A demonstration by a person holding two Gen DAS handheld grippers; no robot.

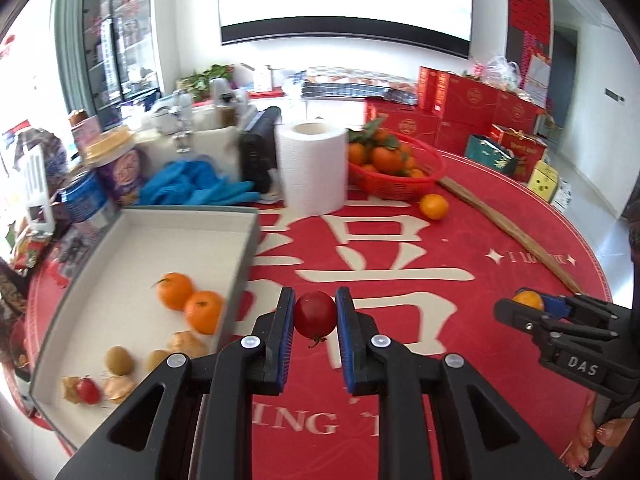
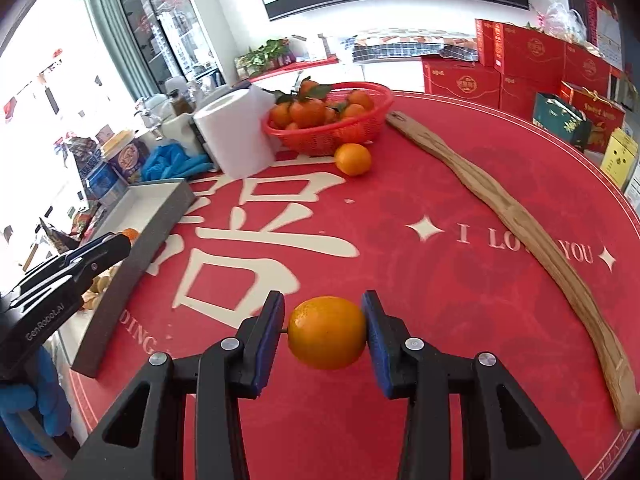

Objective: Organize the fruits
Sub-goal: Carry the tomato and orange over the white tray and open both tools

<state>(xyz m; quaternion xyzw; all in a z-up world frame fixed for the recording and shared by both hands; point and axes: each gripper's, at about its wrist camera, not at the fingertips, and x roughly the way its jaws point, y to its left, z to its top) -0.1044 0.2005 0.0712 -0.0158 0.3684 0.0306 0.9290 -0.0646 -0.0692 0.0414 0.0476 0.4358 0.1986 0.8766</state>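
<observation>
My left gripper (image 1: 315, 314) is shut on a red cherry tomato (image 1: 315, 314) and holds it above the red tablecloth, just right of the grey-walled white tray (image 1: 244, 256). The tray holds two oranges (image 1: 188, 300), two green kiwis (image 1: 119, 360), a cherry tomato (image 1: 88, 390) and husked berries. My right gripper (image 2: 325, 332) is shut on an orange (image 2: 327, 332) over the cloth; it also shows in the left wrist view (image 1: 532, 304). A loose orange (image 2: 353, 159) lies by the red basket (image 2: 332, 136) of leafy oranges.
A white paper roll (image 1: 314, 168) stands behind the tray, with blue gloves (image 1: 192, 186), tubs and clutter to its left. A long wooden stick (image 2: 520, 224) lies across the right of the round table. Red gift boxes (image 2: 520, 64) stand beyond the table.
</observation>
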